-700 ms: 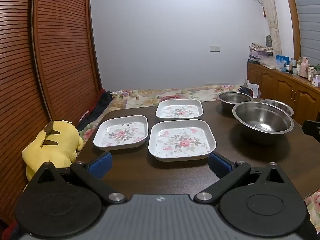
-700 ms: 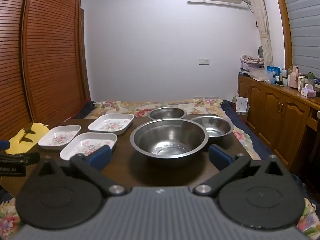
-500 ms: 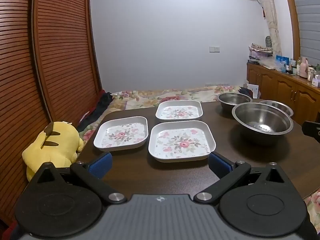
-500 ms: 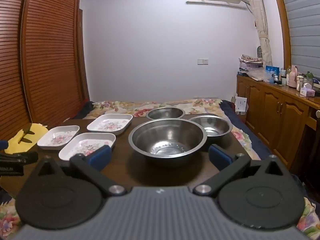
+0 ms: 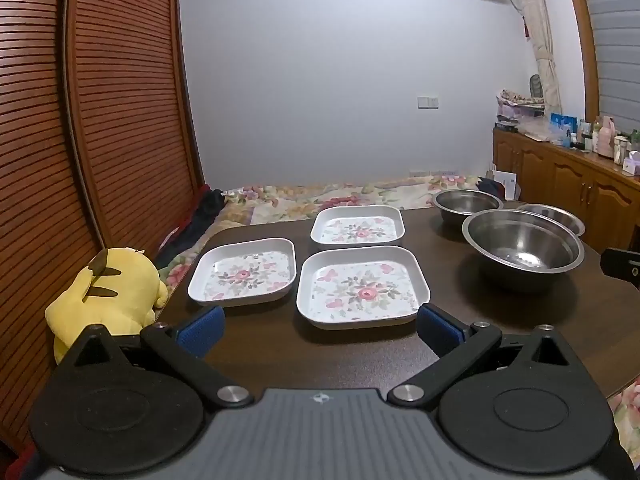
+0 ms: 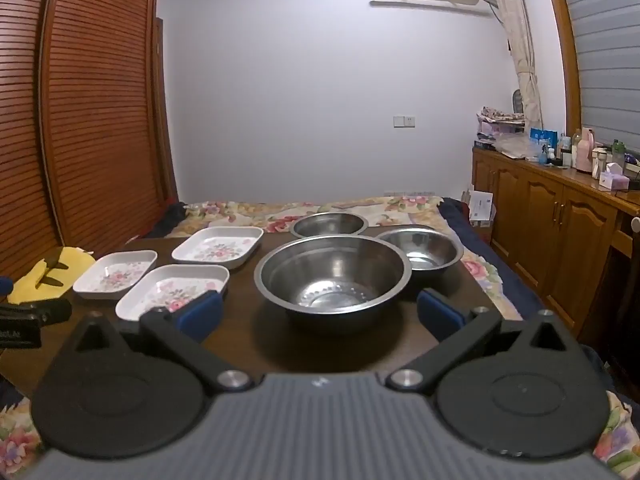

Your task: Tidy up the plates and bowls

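three square floral plates lie flat and separate on the dark wooden table point(image 5: 360, 360): the near plate point(image 5: 362, 288) is just in front of the left gripper point(image 5: 320, 326), the left plate point(image 5: 245, 271) is beside it toward the table edge, and the far plate point(image 5: 358, 230) is behind it. no plate is on top of another. to the right of them stand three steel bowls, also separate: the big bowl point(image 6: 332, 276) is directly in front of the right gripper point(image 6: 319, 314), the far bowl point(image 6: 329, 225) is behind it, and the right bowl point(image 6: 422, 246) is just beside it at the back right, perhaps touching it, i cannot tell. both grippers have their blue pads wide apart and hold nothing, and both hover at the near side of the table. i judge that the task is at its very beginning: nothing is stacked yet, so all plates must still be put together and all bowls nested. the table is dark brown and a little shiny. around it there is a yellow plush toy point(image 5: 108, 292) at the left, a bed with a flowered cover point(image 6: 280, 212) behind, slatted wooden doors point(image 5: 100, 120) on the left wall, and a wooden cabinet point(image 6: 560, 232) with bottles and boxes on the right.
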### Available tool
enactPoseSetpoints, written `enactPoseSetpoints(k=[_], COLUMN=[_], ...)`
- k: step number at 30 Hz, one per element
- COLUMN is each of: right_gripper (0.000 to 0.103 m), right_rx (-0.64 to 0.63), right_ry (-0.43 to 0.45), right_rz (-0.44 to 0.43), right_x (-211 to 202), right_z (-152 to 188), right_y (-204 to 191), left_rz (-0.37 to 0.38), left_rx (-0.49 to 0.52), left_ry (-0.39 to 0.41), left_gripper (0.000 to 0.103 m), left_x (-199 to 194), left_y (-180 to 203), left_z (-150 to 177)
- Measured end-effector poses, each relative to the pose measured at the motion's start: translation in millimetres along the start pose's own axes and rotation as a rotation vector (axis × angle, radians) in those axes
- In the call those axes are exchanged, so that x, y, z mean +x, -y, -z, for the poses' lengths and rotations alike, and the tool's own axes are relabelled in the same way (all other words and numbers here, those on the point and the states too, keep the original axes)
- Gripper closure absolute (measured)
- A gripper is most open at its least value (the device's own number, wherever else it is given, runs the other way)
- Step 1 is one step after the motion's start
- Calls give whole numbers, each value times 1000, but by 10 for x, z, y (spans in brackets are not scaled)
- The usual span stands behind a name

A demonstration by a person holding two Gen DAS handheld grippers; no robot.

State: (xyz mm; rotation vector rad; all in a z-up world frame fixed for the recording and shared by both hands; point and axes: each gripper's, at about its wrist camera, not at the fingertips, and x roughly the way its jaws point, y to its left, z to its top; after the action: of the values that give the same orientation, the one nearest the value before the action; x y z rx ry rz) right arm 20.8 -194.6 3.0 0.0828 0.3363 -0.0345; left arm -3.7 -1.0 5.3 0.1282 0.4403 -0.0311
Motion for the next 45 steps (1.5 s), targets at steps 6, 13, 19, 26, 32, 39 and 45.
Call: enactPoseSetpoints(k=[6,13,19,26,32,39,45], right_gripper=[0,0,0,0,0,0,0], right_rx=[-4,-4,-4,-3,-1,1,7], right_ry=[-8,-7,-7,-6,-4,-5,-7], right_rz=[-1,0,-1,-1,0,-2,0], right_x=[27,28,27,21,15,17,27], right_z=[-2,-1,-4,-11,-9,-8,-8], right_y=[-16,-25,-25,-29,-25,-21,-9], left_rz=[3,2,-1,-1,-3,-4,-3], left_rx=[-5,-4,-2,-2,0,1,2], left_ry=[5,7,12,12,15,15,15], left_gripper=[0,0,0,0,0,0,0], left_x=[-14,-20,-26,-26,-29,-35,-37], left_y=[-14,-16,-19,-22,-18,-12,-13], left_z=[3,1,-15,-19,-15,-13,-13])
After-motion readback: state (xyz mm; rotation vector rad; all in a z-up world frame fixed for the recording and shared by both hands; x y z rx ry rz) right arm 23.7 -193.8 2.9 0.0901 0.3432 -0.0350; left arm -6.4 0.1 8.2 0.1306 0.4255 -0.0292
